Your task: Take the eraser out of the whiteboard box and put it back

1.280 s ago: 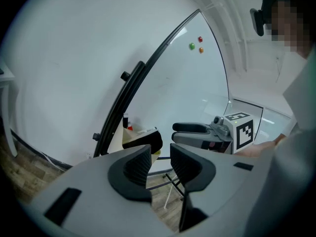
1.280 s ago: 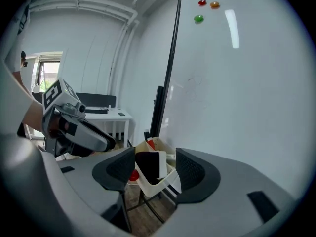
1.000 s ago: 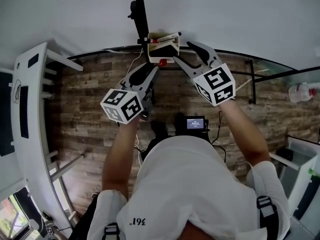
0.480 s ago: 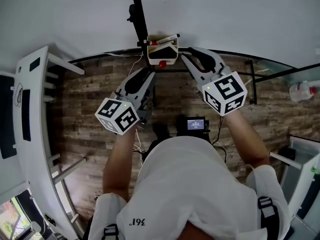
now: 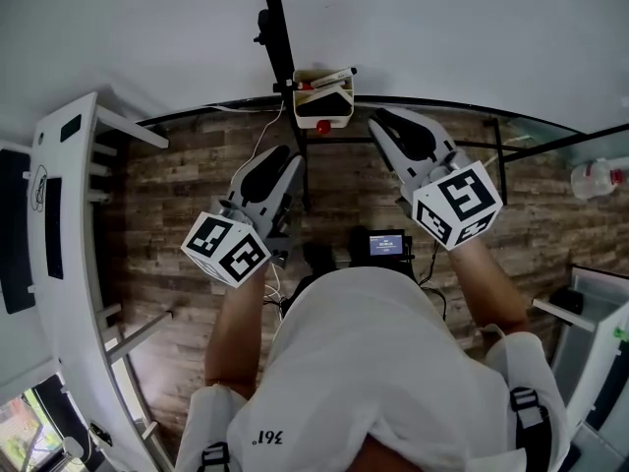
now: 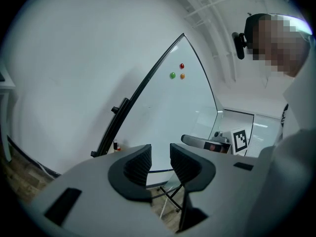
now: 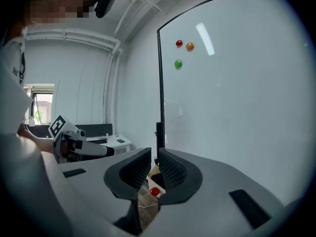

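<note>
Both empty, short of whiteboard box: left tongs open; right tongs just closing to slit.

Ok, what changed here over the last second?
Both grippers drew back from the whiteboard box: the right gripper toward lower right in the head view, the left gripper toward lower left. The right gripper's jaws, wide apart before, have just been closing to a narrow gap with nothing between them. Nothing was picked up. The box and its contents stayed put.
</note>
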### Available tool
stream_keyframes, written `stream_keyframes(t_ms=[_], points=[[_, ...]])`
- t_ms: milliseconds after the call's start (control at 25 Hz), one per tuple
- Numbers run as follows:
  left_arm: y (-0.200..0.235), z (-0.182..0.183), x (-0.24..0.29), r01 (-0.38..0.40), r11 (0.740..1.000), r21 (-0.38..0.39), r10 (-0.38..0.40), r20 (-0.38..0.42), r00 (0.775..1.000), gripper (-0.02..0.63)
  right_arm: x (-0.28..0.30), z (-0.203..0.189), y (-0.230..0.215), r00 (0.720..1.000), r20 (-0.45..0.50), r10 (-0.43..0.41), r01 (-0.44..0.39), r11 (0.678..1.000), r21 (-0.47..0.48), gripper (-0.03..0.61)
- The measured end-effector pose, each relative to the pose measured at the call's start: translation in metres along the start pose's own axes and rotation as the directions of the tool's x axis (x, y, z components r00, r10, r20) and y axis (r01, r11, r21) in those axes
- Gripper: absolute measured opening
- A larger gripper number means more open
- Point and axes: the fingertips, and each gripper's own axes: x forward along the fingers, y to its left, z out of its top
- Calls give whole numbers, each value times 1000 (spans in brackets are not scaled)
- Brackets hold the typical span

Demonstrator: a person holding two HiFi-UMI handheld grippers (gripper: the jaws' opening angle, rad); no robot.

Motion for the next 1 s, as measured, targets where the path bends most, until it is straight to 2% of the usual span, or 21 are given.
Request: stream_keyframes(t_ms=[480, 1000], points=[[-11, -3, -21, 8, 1000, -18, -8, 3, 1000, 124, -22, -1, 13, 1000, 12, -4, 3, 999, 43, 60], [-9, -26, -38, -28, 998, -55, 27, -22, 999, 124, -42, -33, 18, 999, -34, -14, 17, 994, 111, 58]])
